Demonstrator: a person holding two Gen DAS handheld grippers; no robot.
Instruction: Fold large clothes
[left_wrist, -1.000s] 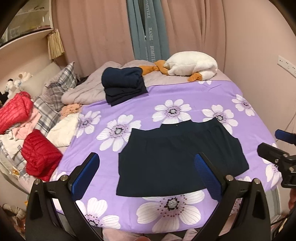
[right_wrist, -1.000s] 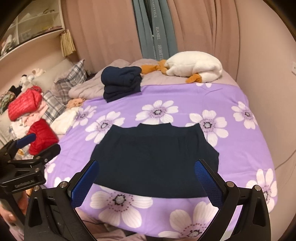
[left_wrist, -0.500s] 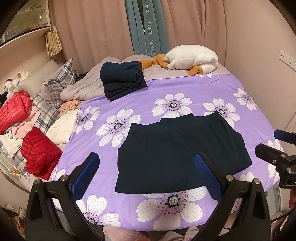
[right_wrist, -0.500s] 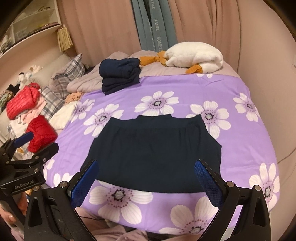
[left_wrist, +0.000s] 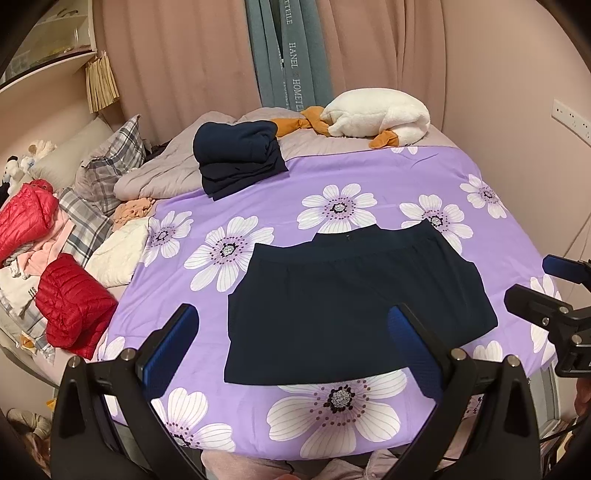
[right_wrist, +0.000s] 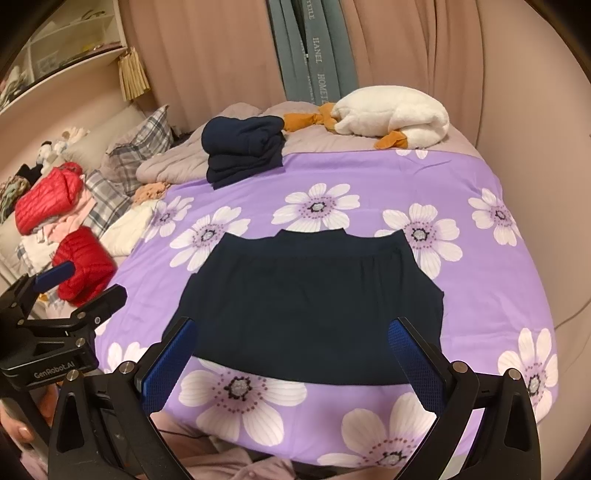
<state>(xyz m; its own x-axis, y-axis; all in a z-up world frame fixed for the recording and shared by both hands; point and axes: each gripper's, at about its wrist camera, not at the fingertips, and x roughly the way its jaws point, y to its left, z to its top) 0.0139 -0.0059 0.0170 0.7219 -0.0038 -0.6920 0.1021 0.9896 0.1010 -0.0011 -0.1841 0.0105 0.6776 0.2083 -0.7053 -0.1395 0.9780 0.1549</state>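
1. The dark navy garment lies flat on the purple flowered bedspread, collar edge toward the far side and straight hem toward the person. It looks partly folded already, so the step in hand is probably the next fold.

2. To do it well, I would take the two near corners of the hem at once, one per tool, pinching only the garment and not the bedspread beneath (thin fabric on soft bedding makes that easy to get wrong).

3. Lift both corners evenly and carry them toward the collar edge so the fold line stays straight; lay them down rather than drop them.

4. Left tongs are spread wide and hold nothing. They hang above the near left part of the garment; the hem's left corner shows between the fingers.

5. Right tongs are also spread wide and empty, poised over the near hem, which spans the gap between them. Neither tool appears to touch the cloth.

6. A finished folded navy stack sits well apart at the far side of the bed.
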